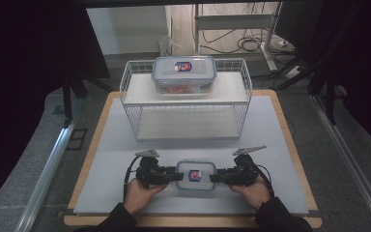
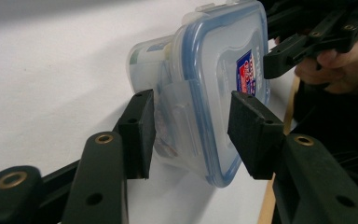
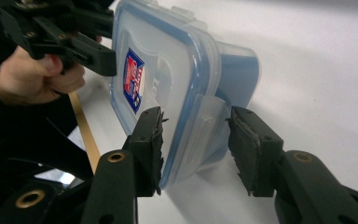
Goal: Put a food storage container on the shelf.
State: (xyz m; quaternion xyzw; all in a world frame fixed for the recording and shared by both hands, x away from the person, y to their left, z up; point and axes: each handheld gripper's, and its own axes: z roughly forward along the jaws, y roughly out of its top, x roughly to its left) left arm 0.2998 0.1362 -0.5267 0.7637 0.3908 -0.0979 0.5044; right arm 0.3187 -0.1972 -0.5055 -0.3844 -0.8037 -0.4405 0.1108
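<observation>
A small clear food box (image 1: 195,175) with a blue-rimmed lid and a red-and-blue label lies on the white mat near the front edge. My left gripper (image 1: 178,176) is at its left end and my right gripper (image 1: 213,178) at its right end. In the left gripper view the box (image 2: 214,70) has its side latch between my open jaws (image 2: 193,135), one pad (image 2: 140,133) under the box and one over the lid. In the right gripper view the box (image 3: 168,60) sits the same way between the open jaws (image 3: 195,149), with small gaps on both sides.
A white wire shelf rack (image 1: 130,92) stands at the back of the mat (image 1: 121,154), with a larger lidded box (image 1: 184,72) on its top shelf. The table's wooden edge (image 1: 294,145) frames the mat. Black curtains and cables lie beyond.
</observation>
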